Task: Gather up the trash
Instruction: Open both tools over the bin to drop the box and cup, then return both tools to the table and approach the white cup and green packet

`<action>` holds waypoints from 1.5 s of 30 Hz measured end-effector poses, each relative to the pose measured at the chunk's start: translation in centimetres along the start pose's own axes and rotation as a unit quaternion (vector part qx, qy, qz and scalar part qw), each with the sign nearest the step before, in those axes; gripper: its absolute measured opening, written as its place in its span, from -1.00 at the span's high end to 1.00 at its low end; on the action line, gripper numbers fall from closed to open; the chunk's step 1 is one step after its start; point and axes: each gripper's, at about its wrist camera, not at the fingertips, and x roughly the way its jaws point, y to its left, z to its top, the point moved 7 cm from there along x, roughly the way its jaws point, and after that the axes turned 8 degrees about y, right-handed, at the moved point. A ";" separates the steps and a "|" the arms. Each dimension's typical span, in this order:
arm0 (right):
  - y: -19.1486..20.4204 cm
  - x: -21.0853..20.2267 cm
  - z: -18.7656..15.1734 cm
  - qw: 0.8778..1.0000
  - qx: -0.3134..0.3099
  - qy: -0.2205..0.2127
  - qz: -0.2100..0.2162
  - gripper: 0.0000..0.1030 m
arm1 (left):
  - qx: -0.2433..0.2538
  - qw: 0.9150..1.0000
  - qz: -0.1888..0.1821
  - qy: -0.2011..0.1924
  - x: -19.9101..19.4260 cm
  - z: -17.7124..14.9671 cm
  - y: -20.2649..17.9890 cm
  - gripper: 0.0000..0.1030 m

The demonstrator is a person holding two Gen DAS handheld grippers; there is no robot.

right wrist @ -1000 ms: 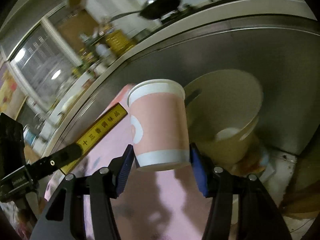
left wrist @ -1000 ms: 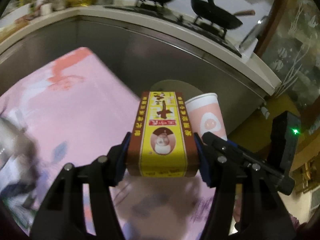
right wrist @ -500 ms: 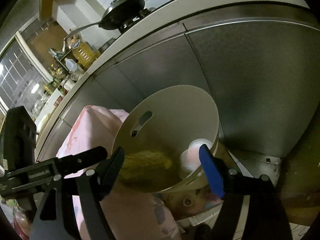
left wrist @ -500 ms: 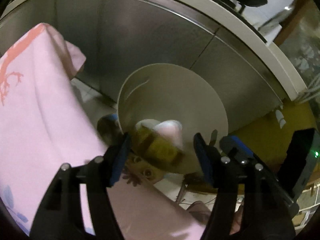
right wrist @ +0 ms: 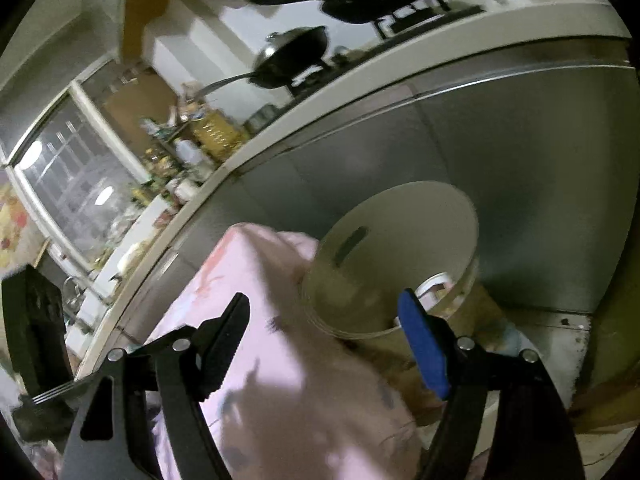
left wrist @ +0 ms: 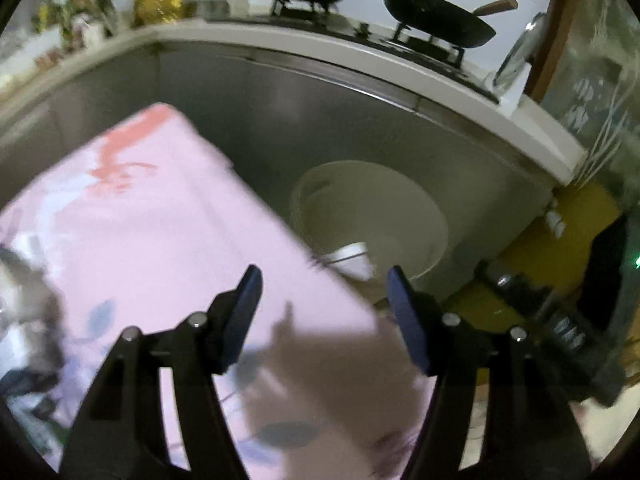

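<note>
A cream round bin [left wrist: 372, 200] stands on the floor between the pink-clothed table [left wrist: 160, 220] and the steel cabinet front. A paper cup's white rim [left wrist: 352, 258] shows inside it. From the right wrist view the same bin [right wrist: 400, 216] tilts toward me, with the cup rim [right wrist: 436, 282] low inside. The yellow box is not seen in either view. My left gripper [left wrist: 324, 304] hangs open and empty over the table's edge, short of the bin. My right gripper [right wrist: 324, 316] is also open and empty, above the table corner beside the bin.
A steel cabinet front [left wrist: 320, 120] rises behind the bin, with a white counter and two black woks [left wrist: 436, 20] on a stove above. Blurred grey and white items [left wrist: 24, 288] lie on the cloth at the left. The tiled floor [right wrist: 560, 340] shows right of the bin.
The left gripper held a yellow box and the right a pink paper cup. Both were let go into the bin, and both grippers, now empty, have drawn back over the table.
</note>
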 end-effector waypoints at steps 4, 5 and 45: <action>3.7 -0.8 -2.6 0.999 -0.022 0.010 0.024 -0.44 | -0.012 0.998 0.063 -0.013 -3.1 -3.0 3.3 -0.21; 4.7 -0.9 -3.1 0.999 -0.028 0.015 0.028 -0.44 | -0.020 0.997 0.075 -0.016 -3.8 -3.7 4.4 -0.21; 19.4 0.0 -14.0 0.979 -0.162 0.111 0.057 -0.43 | -0.114 0.964 0.224 -0.085 -15.7 -14.4 18.2 -0.37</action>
